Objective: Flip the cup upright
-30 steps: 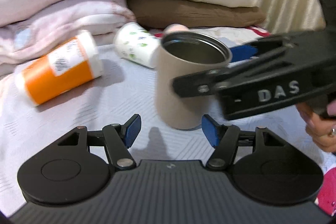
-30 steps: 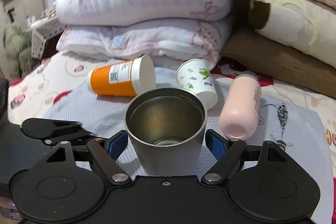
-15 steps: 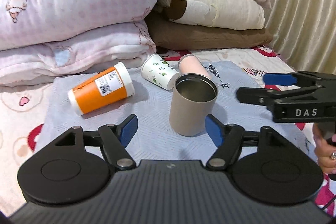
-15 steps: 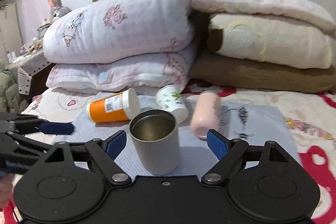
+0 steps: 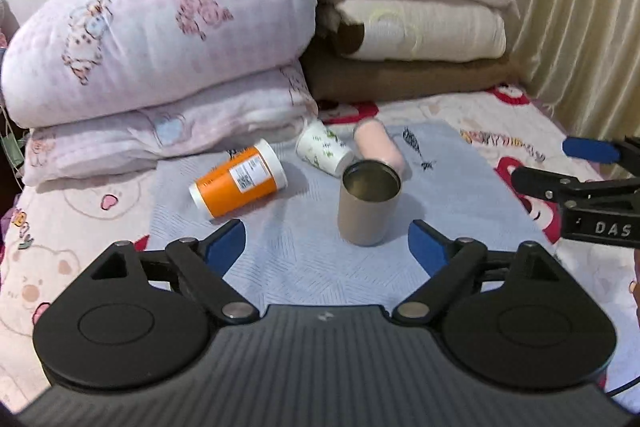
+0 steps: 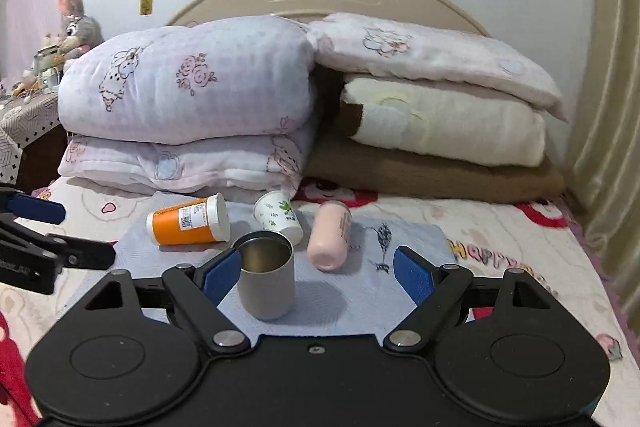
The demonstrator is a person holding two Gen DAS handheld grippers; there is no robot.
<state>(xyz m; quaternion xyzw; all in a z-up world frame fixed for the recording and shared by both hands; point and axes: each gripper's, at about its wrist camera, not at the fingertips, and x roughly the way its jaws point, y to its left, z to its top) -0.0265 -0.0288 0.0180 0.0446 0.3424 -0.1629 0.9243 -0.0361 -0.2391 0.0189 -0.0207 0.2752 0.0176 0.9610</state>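
Both grippers have drawn back from the beige cup (image 5: 369, 205), which stands upright on the blue mat (image 5: 304, 259) near the toppled orange bottle (image 5: 239, 183), left gripper (image 5: 326, 245) and right gripper (image 6: 318, 273) spread wide and empty

Cup (image 5: 369, 206): matt beige outside, dull metal inside. Mat (image 5: 304, 259): textured cloth. Orange bottle (image 5: 239, 183): glossy plastic.

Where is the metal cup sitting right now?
The metal cup stands upright on the blue-grey mat, free of both tools, just in front of the paper cup and pink bottle, right of the orange bottle.
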